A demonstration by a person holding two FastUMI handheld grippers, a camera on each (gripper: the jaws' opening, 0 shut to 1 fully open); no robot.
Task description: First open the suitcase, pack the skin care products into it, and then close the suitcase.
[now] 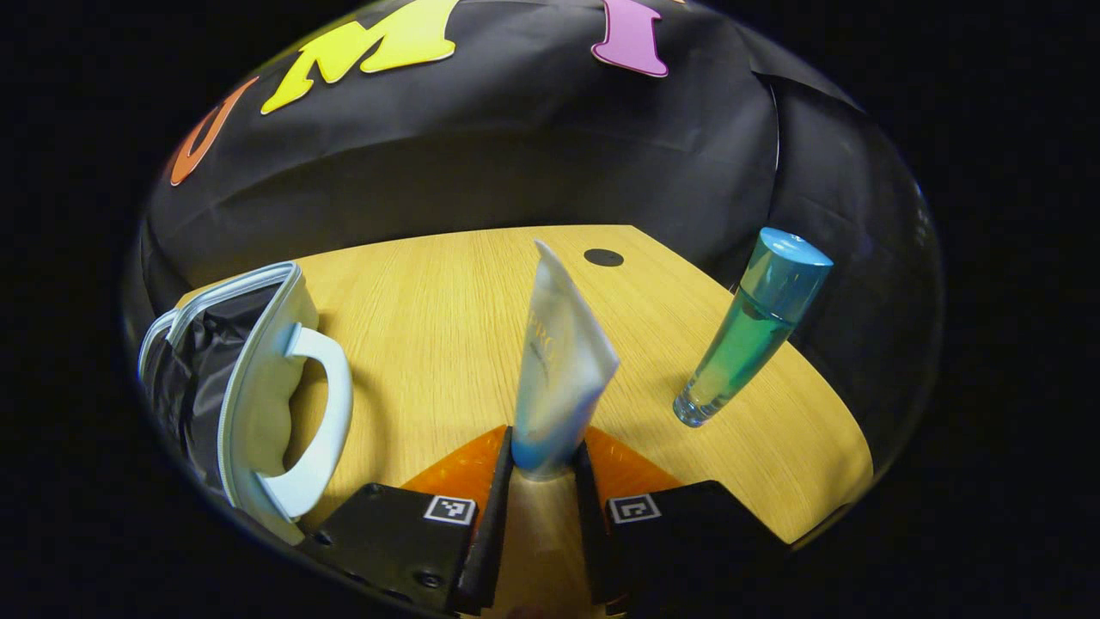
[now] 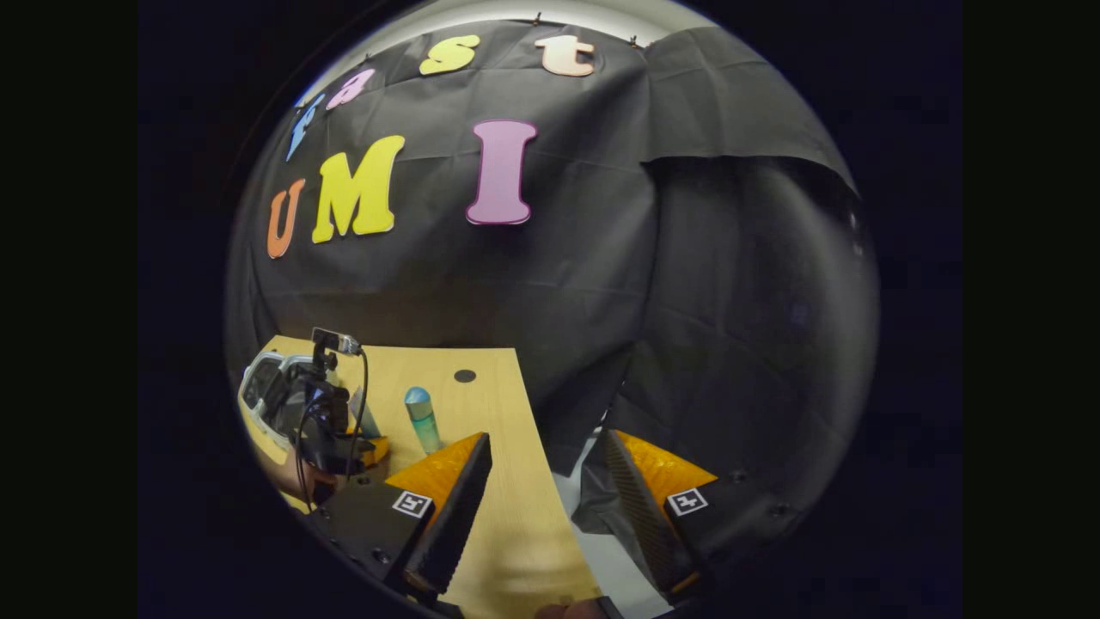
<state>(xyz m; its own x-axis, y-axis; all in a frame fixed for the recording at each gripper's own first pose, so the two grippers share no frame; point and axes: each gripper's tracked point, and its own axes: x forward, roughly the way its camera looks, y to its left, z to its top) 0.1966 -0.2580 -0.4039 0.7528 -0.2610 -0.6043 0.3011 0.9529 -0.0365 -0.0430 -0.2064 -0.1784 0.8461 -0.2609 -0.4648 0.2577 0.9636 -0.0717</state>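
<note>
The suitcase is cut off at the left edge, and the tube's cap end sits hidden between the jaws.

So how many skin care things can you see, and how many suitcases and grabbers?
Tubes: 1, the pale tube pinched in the left hand-held gripper.
Bottles: 1, the blue-green bottle standing on the wooden table.
Suitcases: 1, the light blue suitcase, open.
Hand-held grippers: 2, counting the right hand-held gripper, open and empty.
Total: 5
</note>
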